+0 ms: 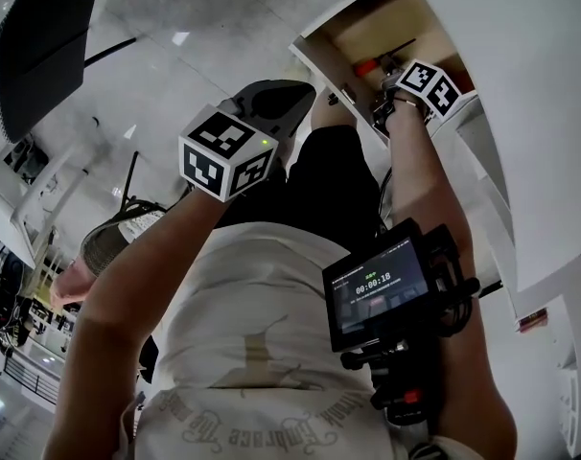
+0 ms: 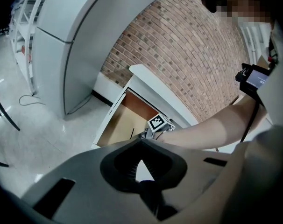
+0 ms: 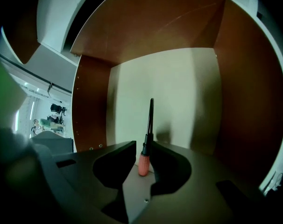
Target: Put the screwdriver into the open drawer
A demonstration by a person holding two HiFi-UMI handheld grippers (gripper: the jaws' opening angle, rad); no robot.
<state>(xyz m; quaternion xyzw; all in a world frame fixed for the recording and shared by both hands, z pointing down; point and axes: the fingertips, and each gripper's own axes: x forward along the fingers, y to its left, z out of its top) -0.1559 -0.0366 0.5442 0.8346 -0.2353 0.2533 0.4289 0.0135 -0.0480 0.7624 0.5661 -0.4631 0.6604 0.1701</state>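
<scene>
Left gripper (image 2: 141, 149), nearest me: my jaw tips are pressed together with nothing between them. It's parked well back from the drawer, idle.

Right gripper (image 3: 144, 146), arm out and inside the drawer (image 3: 246, 106): my jaws are a narrow way apart and loosely bracket the screwdriver (image 3: 144, 161). The orange handle sits in the gap with the black shaft pointing away toward the back panel. The right jaw is against the collar and a sliver of pale floor shows on the left side, so I read it as let go, not pinched. The screwdriver looks to be lying on the drawer floor, inside the walls, so the task is about done.

Risks, my judgement:
- The right jaw is touching the collar, so pulling straight back could drag the handle along or flick it sideways.
- The handle is round, so a nudge may roll it toward a side wall. That's harmless unless it follows me to the front edge and tips out.
- The jaws are barely open, so tilting my wrist on exit could re-catch the handle.
- The drawer front is close to my hand, so a fast retreat could knock the rim and jolt the tool.

Counts, near to far:
- recorder screen (image 1: 379, 295) on my chest: one
- grippers: two
- marker cubes: two, one per gripper
- screwdriver: one
- open drawer: one, with nothing else visible in it
</scene>
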